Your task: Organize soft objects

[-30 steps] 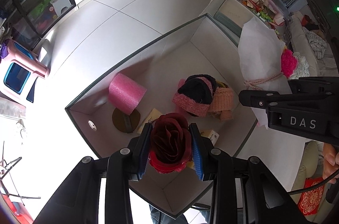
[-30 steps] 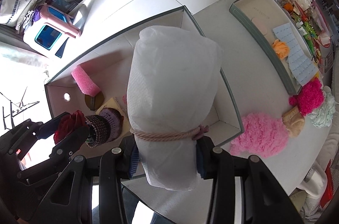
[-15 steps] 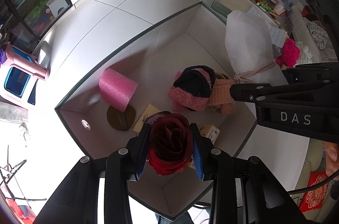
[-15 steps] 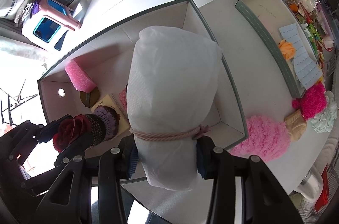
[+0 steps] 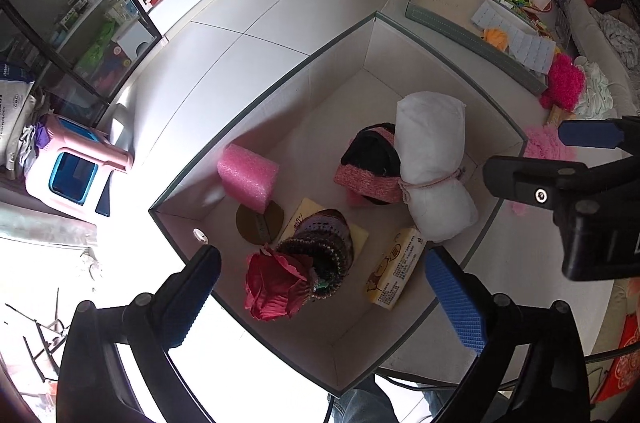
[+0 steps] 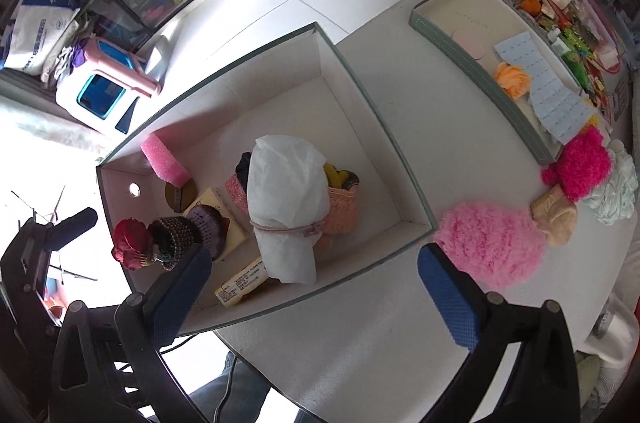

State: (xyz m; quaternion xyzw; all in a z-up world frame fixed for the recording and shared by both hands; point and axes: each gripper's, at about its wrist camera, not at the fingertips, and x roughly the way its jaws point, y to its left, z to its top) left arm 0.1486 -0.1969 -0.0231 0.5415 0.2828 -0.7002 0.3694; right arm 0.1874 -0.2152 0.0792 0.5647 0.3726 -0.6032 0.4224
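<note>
Hovering over the open storage box [image 5: 256, 105], the left gripper [image 5: 320, 297] had its blue-padded jaws spread wide, nothing between them. Right gripper [image 6: 314, 293] likewise stood apart and empty, above the box's near rim and the white desk [image 6: 400, 343].

Box contents, left wrist view:
- red fabric rose [image 5: 274, 289] lay near the close wall, touching a dark striped knitted piece [image 5: 324, 251] just behind it.
- white wrapped bundle [image 5: 434, 163], tied around its lower part with a pink cord [image 5: 428, 181], rested tilted against a black knit hat with pink band [image 5: 372, 163].
- pink foam roll [image 5: 248, 173] stood at the left wall, partly over a brown disc [image 5: 256, 223].
- yellow tissue pack [image 5: 394, 269] lay flat near the right wall, just below the bundle.

Right wrist view: the same bundle [image 6: 286, 203] leaned on a salmon knitted basket [image 6: 340, 215], which was touching it on the right. Outside the box, on the desk, a pale pink fluffy pompom [image 6: 490, 243] lay just beyond the box corner; a magenta fluffy ball [image 6: 578, 163], a beige sponge-like piece [image 6: 556, 217] and a pale mint fluffy item [image 6: 616, 191] sat grouped farther right. A shallow green tray [image 6: 452, 39] held an orange puff [image 6: 512, 79] and a blue grid sheet [image 6: 548, 95].
</note>
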